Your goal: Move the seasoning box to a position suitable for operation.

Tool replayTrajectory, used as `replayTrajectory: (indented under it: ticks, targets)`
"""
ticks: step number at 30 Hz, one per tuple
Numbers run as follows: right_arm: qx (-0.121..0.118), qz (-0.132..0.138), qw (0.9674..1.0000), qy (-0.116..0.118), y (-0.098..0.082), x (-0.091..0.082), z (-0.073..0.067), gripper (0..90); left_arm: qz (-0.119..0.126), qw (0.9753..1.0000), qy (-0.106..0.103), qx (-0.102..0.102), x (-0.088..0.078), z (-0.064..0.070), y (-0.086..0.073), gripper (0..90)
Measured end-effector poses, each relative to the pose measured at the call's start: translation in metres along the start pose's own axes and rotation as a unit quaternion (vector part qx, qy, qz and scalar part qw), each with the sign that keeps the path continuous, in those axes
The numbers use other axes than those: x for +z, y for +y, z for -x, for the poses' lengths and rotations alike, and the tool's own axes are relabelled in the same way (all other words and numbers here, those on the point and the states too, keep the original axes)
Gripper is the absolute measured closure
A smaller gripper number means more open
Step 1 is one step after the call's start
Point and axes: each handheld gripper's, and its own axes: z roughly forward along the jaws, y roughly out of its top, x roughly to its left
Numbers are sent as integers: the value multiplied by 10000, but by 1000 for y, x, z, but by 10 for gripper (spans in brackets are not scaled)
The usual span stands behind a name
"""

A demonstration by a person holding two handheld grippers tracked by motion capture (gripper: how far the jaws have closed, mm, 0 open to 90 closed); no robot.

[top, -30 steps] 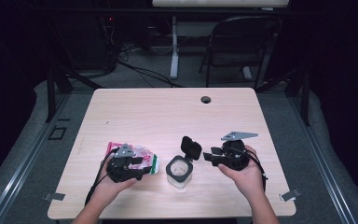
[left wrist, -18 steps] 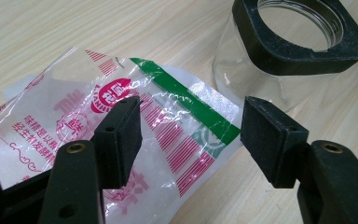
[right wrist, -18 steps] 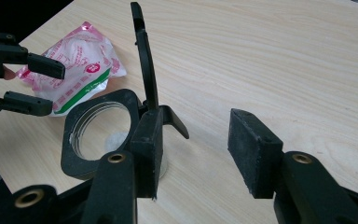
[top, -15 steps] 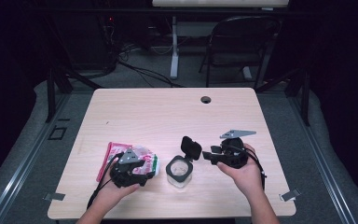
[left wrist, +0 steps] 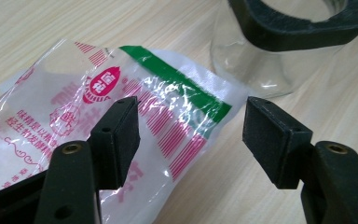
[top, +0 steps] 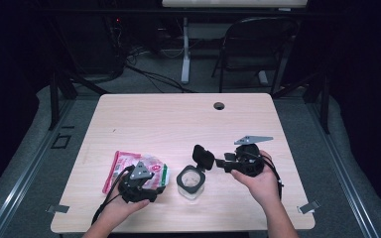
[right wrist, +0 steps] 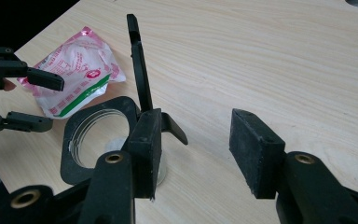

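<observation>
Left tool point(left wrist: 191, 135): jaws wide and just been opening; they stand over the green-edged corner of the packet with nothing pinched between the pads, the packet lying flat under them. In the high view it sits at about 7 o'clock on the tabletop point(top: 178, 119), held in the person's left hand point(top: 124, 206).
Right tool point(right wrist: 198, 149): jaws wide and just been opening, bare wood between them. One pad stands just beside the jar's black collar, at the lid's hinge; whether it touches I cannot tell. In the high view it lies at about 5 o'clock, in the right hand point(top: 258, 181).
Packet point(top: 129, 166): clear plastic with pink print and a green stripe, flat on the tabletop, at 9 o'clock from the jar and near it.
Jar point(top: 191, 181): clear glass with a black collar, upright, between the two tools.
Lid point(top: 203, 156): black, flipped open and standing up at the jar's 1 o'clock edge.
Hole point(top: 219, 105): small dark grommet at 12 o'clock, well apart from everything else.
</observation>
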Motion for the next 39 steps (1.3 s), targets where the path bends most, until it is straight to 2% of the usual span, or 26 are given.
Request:
replayTrajectory:
  ticks: [4, 8, 15, 26, 32, 34, 39]
  targets:
    - [-35, -22, 10000, -25, 0, 0, 0, 537, -61, 9999, 133, -66, 7, -4, -6, 356]
    - [-16, -10, 10000, -4, 0, 1, 0, 535, -143, 9990, 405, 90, 12, -4, -11, 352]
    - [-9, -47, 10000, -33, -1, 3, -1, 533, -130, 9980, 593, 167, 16, -5, -13, 346]
    - [-30, -67, 10000, -25, -5, 4, -3, 522, -171, 9979, 613, 139, 21, -9, -10, 446]
    - [-49, -61, 10000, -49, -7, 1, -3, 513, -241, 9978, 609, 55, 20, -10, -8, 486]
    - [-7, -27, 10000, -63, -8, 0, -3, 511, -276, 9971, 707, 75, 19, -9, -7, 473]
    - [10, 6, 10000, -94, -7, -3, -1, 509, -248, 9961, 842, 56, 21, -9, -9, 362]
